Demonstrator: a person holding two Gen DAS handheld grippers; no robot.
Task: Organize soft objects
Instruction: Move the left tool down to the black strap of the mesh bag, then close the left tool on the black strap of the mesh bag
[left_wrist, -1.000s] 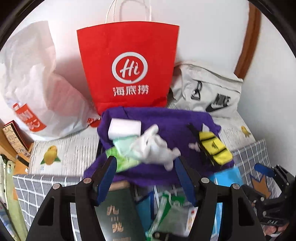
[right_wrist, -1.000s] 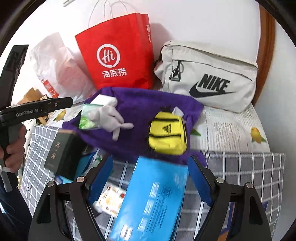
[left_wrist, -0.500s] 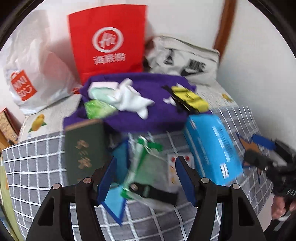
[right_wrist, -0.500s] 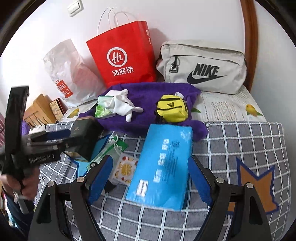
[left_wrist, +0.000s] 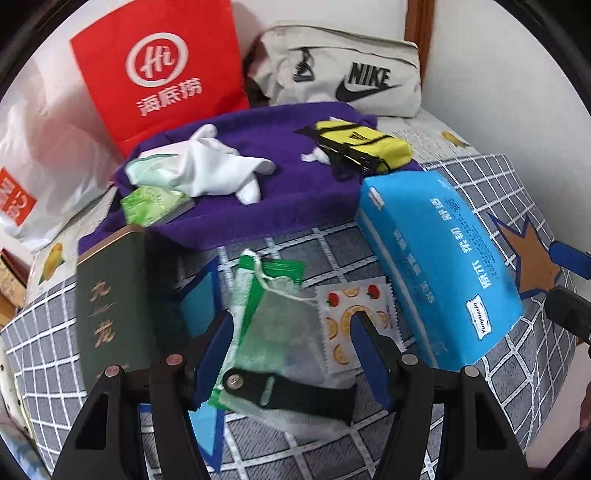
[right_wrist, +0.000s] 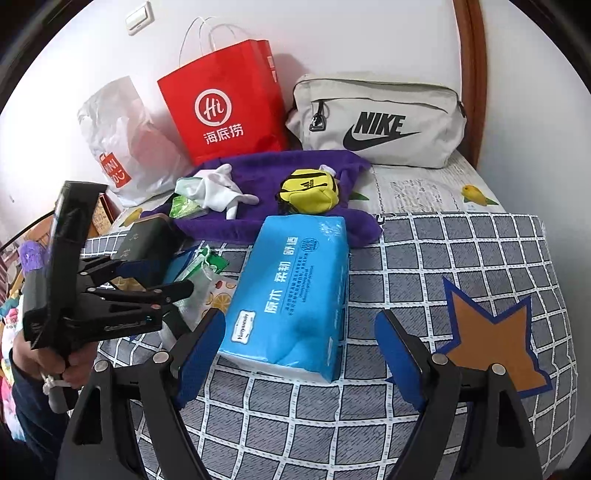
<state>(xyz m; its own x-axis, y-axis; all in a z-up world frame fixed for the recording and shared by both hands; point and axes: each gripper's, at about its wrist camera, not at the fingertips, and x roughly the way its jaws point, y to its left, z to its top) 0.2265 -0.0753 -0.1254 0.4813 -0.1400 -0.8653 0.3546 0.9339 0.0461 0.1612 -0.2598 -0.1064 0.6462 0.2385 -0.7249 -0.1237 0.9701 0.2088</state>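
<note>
The left hand-held gripper (left_wrist: 291, 332) sits low in the frame with its blue pads apart, and nothing is clamped between them. Right ahead of it, centre-bottom of the left wrist view, lies the mesh drawstring pouch (left_wrist: 280, 325) on top of a green packet (left_wrist: 258, 280); it looks light, limp and see-through, so it should crumple on contact. My guess is that a pinch through the bunched top near the drawstring would hold better than one on the slack middle.

Over on the right, the right hand-held gripper (right_wrist: 299, 332) also stands wide apart, framing the near end of the blue tissue pack (right_wrist: 295, 288) at frame centre. That pack looks soft and squashy under slick plastic film, so it could slip; taking it across the narrow width seems the safer bite.

Upper centre, the purple towel (right_wrist: 266, 166) carries a white glove (right_wrist: 218, 188) and a yellow mini bag (right_wrist: 308, 192); all three look floppy and easy to drag. The dark green book (left_wrist: 110, 299) at the left edge of the left wrist view looks stiff. Everything lies on the checked bedspread (right_wrist: 461, 258).
</note>
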